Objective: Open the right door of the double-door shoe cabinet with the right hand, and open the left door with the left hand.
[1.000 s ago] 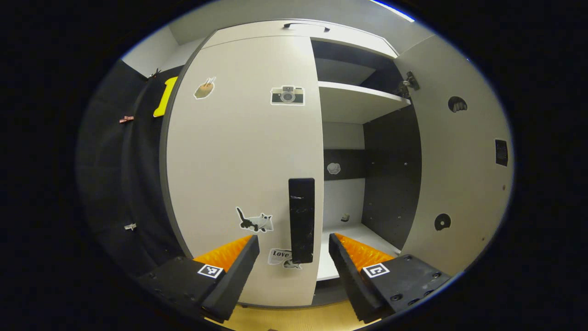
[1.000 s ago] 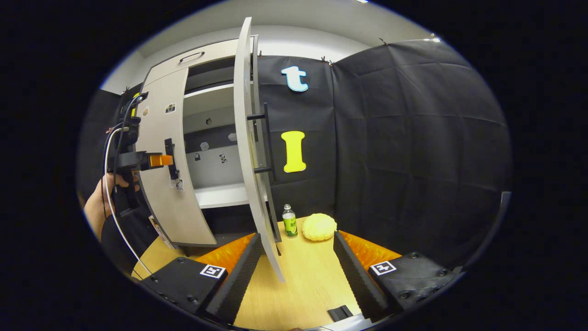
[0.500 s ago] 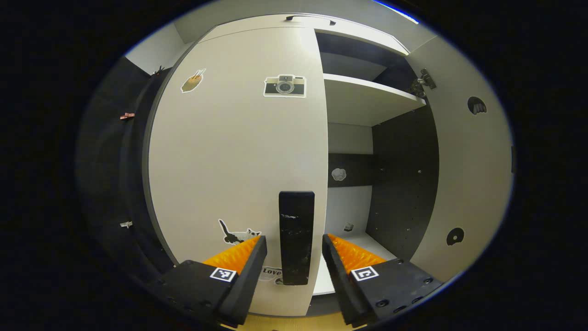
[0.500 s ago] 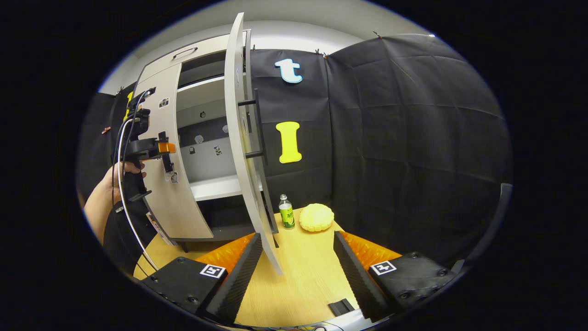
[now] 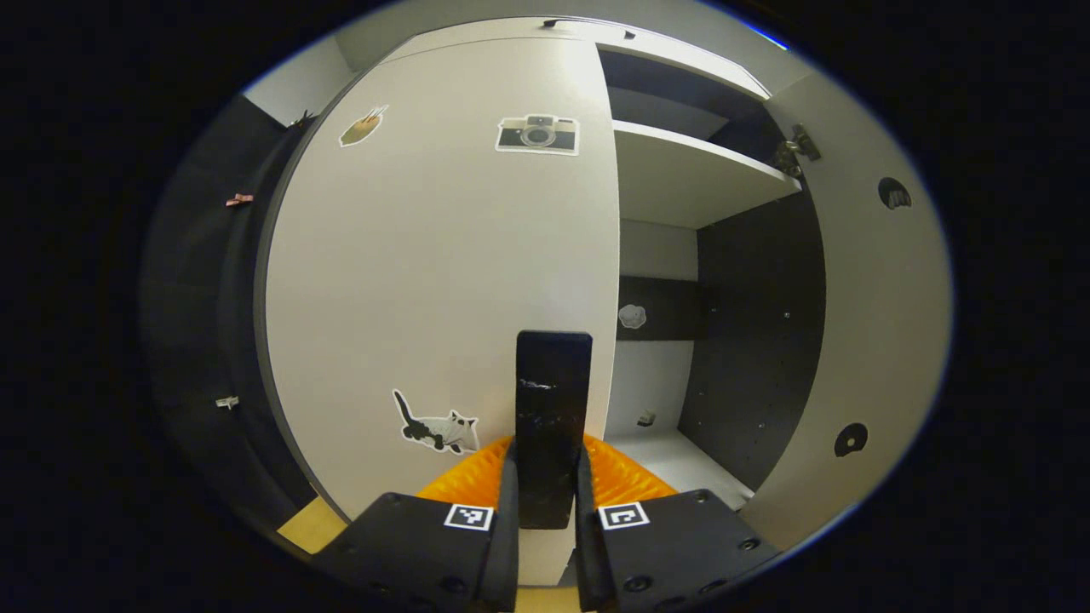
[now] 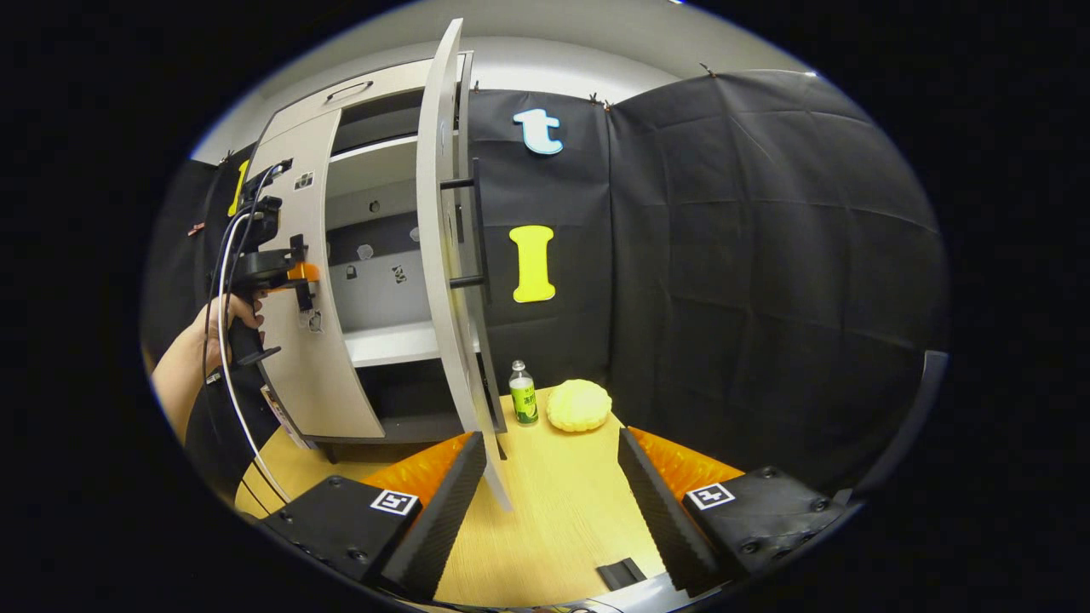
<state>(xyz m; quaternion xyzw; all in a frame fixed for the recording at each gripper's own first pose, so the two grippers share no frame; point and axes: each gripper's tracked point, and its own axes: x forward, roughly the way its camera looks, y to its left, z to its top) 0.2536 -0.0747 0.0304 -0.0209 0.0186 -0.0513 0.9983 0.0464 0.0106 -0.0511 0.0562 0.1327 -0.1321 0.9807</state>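
Note:
In the left gripper view the pale left door (image 5: 443, 281), with stickers on it, stands shut in front of me. Its black bar handle (image 5: 552, 409) runs down between the fingers of my left gripper (image 5: 545, 511), which is shut on it. The right door (image 5: 869, 323) is swung wide, baring shelves (image 5: 690, 179). In the right gripper view my right gripper (image 6: 552, 494) is open and empty above the wooden table (image 6: 553, 528), back from the open right door (image 6: 443, 255). Farther off there, a hand holds the left gripper (image 6: 289, 272) at the left door's handle.
A small green-labelled bottle (image 6: 523, 393) and a yellow round cushion-like thing (image 6: 579, 405) stand on the table beside the cabinet. Black cloth walls (image 6: 749, 255) close the booth behind and to the right. The open right door's edge reaches out over the table.
My left gripper moved forward onto the left door's handle and its fingers closed on it. The right gripper stayed open and barely shifted.

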